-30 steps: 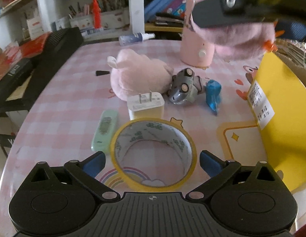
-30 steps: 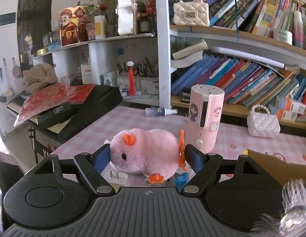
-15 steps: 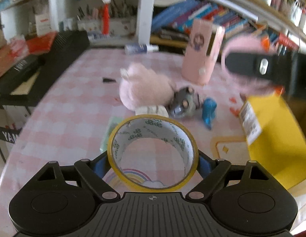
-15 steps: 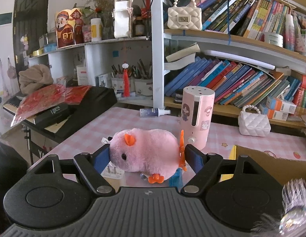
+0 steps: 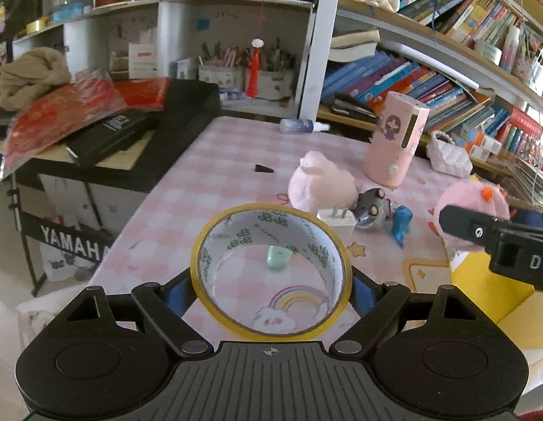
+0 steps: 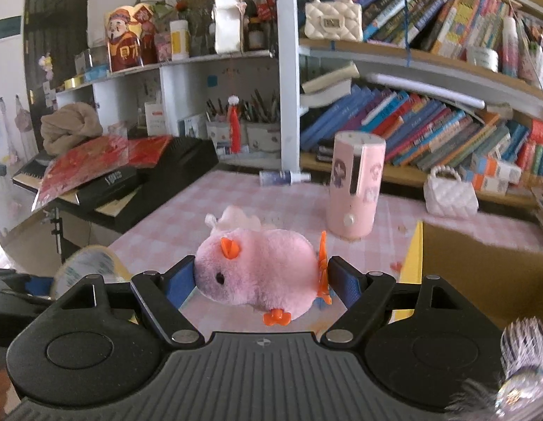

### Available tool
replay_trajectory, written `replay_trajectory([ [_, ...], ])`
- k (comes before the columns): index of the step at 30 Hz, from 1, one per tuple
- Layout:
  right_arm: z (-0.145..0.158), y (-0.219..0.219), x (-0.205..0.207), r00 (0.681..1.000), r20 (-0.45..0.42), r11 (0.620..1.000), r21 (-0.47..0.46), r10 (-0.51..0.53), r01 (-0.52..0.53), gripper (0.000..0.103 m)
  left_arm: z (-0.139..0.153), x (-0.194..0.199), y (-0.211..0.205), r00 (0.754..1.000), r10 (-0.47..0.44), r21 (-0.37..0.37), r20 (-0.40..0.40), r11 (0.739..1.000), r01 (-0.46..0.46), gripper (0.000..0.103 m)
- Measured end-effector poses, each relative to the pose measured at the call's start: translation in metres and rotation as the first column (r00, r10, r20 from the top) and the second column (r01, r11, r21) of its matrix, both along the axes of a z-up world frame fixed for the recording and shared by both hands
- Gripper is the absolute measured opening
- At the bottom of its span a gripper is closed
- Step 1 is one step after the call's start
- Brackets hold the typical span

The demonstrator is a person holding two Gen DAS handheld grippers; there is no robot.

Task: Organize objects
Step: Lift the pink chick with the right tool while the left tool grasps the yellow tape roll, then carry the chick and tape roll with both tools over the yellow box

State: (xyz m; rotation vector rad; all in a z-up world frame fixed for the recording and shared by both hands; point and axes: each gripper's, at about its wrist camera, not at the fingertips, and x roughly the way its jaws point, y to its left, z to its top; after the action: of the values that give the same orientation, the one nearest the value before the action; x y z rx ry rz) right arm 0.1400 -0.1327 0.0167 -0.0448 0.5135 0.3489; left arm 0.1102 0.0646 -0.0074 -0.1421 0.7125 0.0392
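Observation:
My left gripper (image 5: 270, 291) is shut on a yellow tape roll (image 5: 320, 245) and holds it clear above the pink checked table (image 5: 208, 175). My right gripper (image 6: 262, 280) is shut on a pink plush toy with orange ears and feet (image 6: 260, 270), held in the air over the table. In the left wrist view that plush toy (image 5: 471, 200) and one right finger (image 5: 475, 231) show at the right, beside the yellow box (image 5: 482, 280). The tape roll (image 6: 85, 266) shows blurred at the lower left of the right wrist view.
On the table lie another pink plush (image 5: 320, 186), a white plug (image 5: 338, 221), a grey toy car (image 5: 373, 207), a blue toy (image 5: 401, 224), a green item (image 5: 278, 258), a pink cylinder (image 5: 397, 144) and a spray bottle (image 5: 303, 126). The open cardboard box (image 6: 482, 263) stands right; a keyboard stand (image 5: 71, 245) left.
My left gripper closed on the tape roll and lifted it off the table, tilting the view up toward the shelves. The right gripper drifted sideways with the plush toy still held.

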Motion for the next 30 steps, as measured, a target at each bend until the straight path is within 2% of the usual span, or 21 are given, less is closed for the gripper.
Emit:
replay_trajectory([
  [7,-0.008,0.008,-0.026,0.996,-0.073,0.999,0.006,-0.045,0.046,0.079,0.003,-0.034,0.010,1.000,-0.021,0.003,0.008,1.000,0.021,0.088],
  [19,-0.012,0.004,-0.086,0.985,-0.101,0.990,0.001,-0.138,0.139,0.079,0.007,-0.077,0.008,0.992,-0.123,0.013,0.019,0.992,0.123,0.088],
  [30,-0.015,-0.010,-0.130,0.964,-0.116,0.970,0.008,-0.241,0.243,0.079,0.007,-0.099,-0.008,0.969,-0.245,0.026,0.016,0.969,0.244,0.088],
])
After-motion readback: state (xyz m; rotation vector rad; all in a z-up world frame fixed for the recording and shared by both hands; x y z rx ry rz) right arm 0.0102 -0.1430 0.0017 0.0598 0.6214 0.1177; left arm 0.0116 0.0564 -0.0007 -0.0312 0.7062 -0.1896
